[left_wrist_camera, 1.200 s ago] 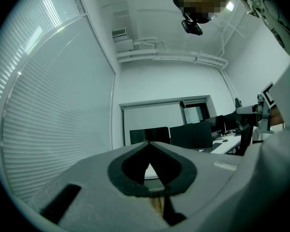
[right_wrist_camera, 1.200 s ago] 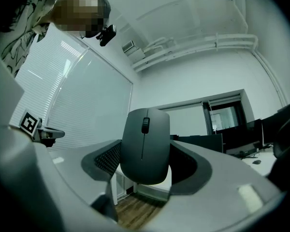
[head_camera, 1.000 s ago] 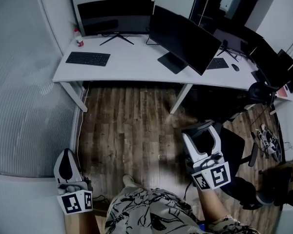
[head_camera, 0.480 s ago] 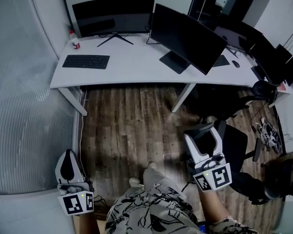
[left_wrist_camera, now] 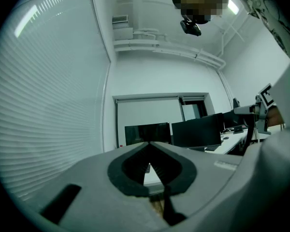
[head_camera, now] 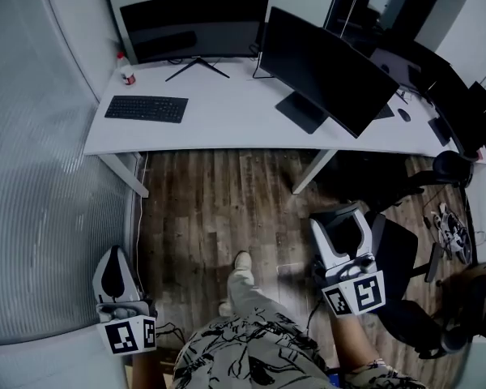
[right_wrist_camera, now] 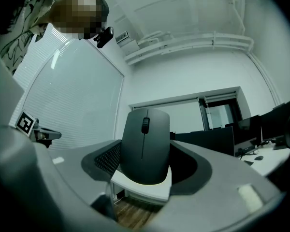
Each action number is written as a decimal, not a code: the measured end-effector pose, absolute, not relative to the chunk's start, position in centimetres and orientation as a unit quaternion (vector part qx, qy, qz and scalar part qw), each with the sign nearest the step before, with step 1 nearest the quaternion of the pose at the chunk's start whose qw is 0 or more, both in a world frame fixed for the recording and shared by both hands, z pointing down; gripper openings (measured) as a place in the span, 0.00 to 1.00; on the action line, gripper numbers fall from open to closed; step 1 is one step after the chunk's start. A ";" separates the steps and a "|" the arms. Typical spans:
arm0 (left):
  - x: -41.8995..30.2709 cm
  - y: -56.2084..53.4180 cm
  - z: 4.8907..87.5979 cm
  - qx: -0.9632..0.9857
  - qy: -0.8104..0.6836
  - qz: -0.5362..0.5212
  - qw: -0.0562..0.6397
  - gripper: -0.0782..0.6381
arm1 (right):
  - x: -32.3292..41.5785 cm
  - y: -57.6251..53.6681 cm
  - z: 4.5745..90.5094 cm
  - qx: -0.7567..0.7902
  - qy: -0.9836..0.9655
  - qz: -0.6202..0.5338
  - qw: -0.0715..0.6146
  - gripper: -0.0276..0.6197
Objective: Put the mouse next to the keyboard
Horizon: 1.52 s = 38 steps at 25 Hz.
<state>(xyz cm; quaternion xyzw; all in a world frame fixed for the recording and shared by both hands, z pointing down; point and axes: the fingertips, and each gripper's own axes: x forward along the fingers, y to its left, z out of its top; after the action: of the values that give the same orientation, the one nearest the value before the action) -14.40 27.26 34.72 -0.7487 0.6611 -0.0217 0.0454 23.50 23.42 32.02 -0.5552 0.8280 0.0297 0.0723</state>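
Observation:
A black keyboard (head_camera: pixel 146 109) lies at the left end of the white desk (head_camera: pixel 227 116), far ahead of both grippers. My right gripper (head_camera: pixel 338 215) is low at the right, above the wooden floor, shut on a dark grey mouse (right_wrist_camera: pixel 145 146). The mouse stands upright between the jaws, wheel end up, and shows as a dark shape (head_camera: pixel 340 235) in the head view. My left gripper (head_camera: pixel 112 262) hangs low at the left, jaws shut with their tips meeting (left_wrist_camera: pixel 149 145) and nothing between them.
Two black monitors (head_camera: pixel 196 24) (head_camera: pixel 328 67) stand on the desk, with a small red-capped bottle (head_camera: pixel 127 74) behind the keyboard. A second mouse (head_camera: pixel 403 114) lies on the desk at the far right. A black office chair (head_camera: pixel 413 298) is right of me, a ribbed glass wall (head_camera: pixel 40 185) left.
The desk has shifted a little in the head view and one shoe has stepped forward on the floor. Both grippers keep their places and states.

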 end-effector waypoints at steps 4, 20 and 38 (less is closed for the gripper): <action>-14.7 23.0 34.5 -0.747 0.662 -0.023 0.045 0.10 | 22.7 18.8 31.9 -0.551 0.831 0.028 0.071 0.51; -15.2 9.5 33.2 -0.724 0.688 -0.021 0.048 0.10 | 22.6 3.1 30.9 -0.528 0.846 0.034 0.066 0.51; -21.0 0.5 34.5 -0.728 0.684 -0.007 0.042 0.10 | 16.6 -5.7 31.4 -0.535 0.842 0.040 0.061 0.51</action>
<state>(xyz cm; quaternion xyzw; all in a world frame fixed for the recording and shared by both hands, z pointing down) -21.05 0.47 34.49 -0.7284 0.6838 -0.0074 0.0421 16.63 -5.73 31.41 -0.5346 0.8420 0.0403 0.0605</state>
